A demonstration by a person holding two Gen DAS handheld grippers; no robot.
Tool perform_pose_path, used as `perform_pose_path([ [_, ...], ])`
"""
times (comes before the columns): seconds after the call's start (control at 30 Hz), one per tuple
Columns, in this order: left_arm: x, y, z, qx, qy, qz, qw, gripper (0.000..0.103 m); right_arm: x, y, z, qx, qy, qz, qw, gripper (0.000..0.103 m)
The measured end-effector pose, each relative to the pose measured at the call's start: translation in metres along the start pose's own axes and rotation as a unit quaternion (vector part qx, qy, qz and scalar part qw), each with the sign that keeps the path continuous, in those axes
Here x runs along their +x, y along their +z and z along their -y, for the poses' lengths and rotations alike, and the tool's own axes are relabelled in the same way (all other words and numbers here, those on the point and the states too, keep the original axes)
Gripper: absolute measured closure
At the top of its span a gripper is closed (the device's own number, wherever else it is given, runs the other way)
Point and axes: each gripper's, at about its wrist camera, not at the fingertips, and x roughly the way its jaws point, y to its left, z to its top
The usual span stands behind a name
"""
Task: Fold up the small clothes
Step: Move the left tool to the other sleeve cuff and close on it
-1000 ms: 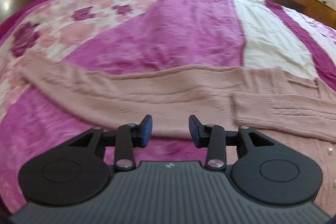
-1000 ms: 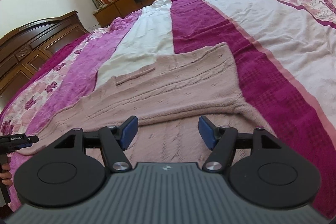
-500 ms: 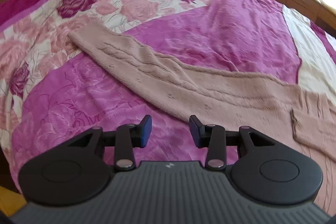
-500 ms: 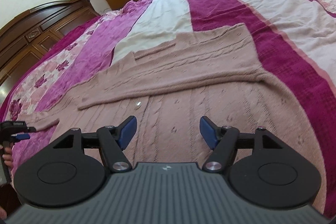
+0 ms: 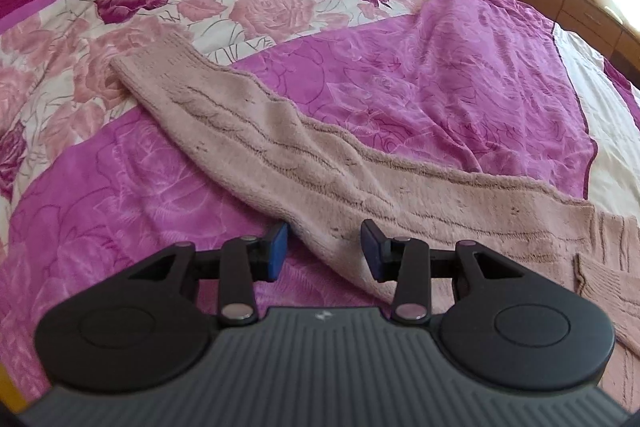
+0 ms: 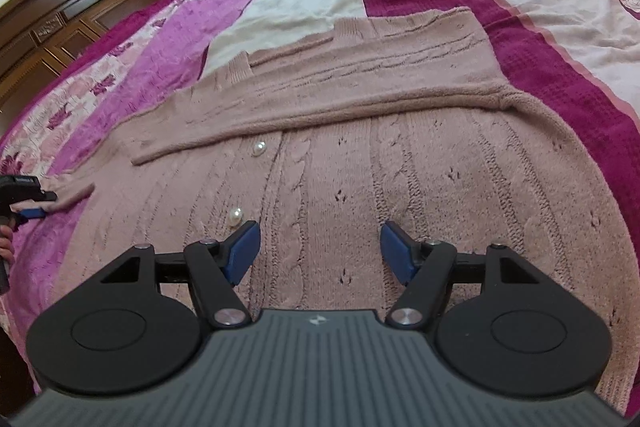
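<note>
A fuzzy pink cable-knit cardigan (image 6: 400,195) with round pearl buttons (image 6: 236,215) lay flat on the soft bed blanket (image 5: 420,67). The left tongs (image 5: 323,251) were spread around its long sleeve (image 5: 280,147). The right tongs (image 6: 320,253) were spread above its body.

One pink cardigan (image 6: 360,163) with two pearl buttons (image 6: 259,148), one bedspread (image 5: 420,67), and two grippers (image 5: 323,247) (image 6: 320,249), both spread apart.
</note>
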Motion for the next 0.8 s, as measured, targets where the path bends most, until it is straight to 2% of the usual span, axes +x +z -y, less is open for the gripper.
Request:
perform_pose_path([
  [0.47,0.019,0.009,-0.001,0.000,0.001,0.001,1.0000,0.059,0.012,-0.003,-0.002,-0.017,-0.011,-0.010,1.000,0.027],
  [0.8,0.025,0.008,0.007,0.029,0.015,0.018,0.9993,0.061,0.014,-0.004,-0.004,-0.025,-0.009,-0.008,1.000,0.022],
])
